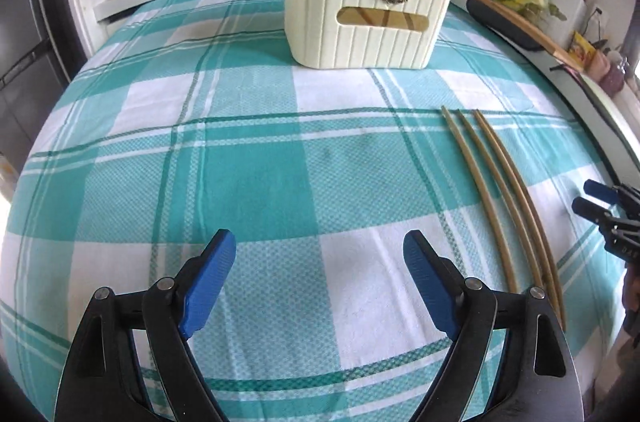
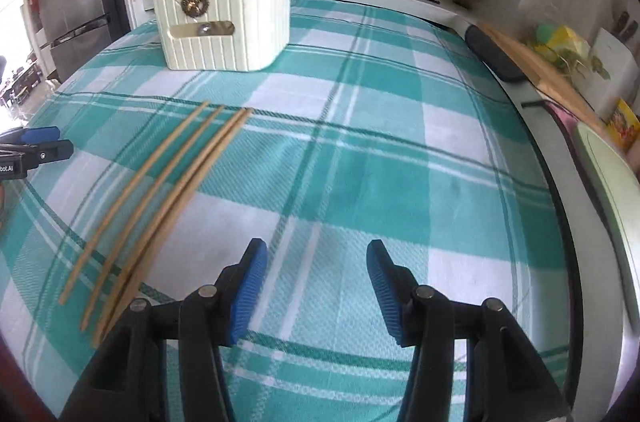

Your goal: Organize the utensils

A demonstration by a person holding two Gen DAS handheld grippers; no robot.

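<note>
On checked cloth: four chopsticks | one holder | left fingers apart, empty | right fingers apart, empty

The right hand-held gripper stood open and empty at lower centre above the checked cloth. Four chopsticks lay at left, the cream holder upper left.

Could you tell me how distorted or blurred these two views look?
Left wrist view: the fisheye bows the straight chopsticks and the tablecloth stripes, yet detail stays sharp. Right wrist view: same bowing of the chopsticks, with smeared blur along the right-hand counter edge.
</note>
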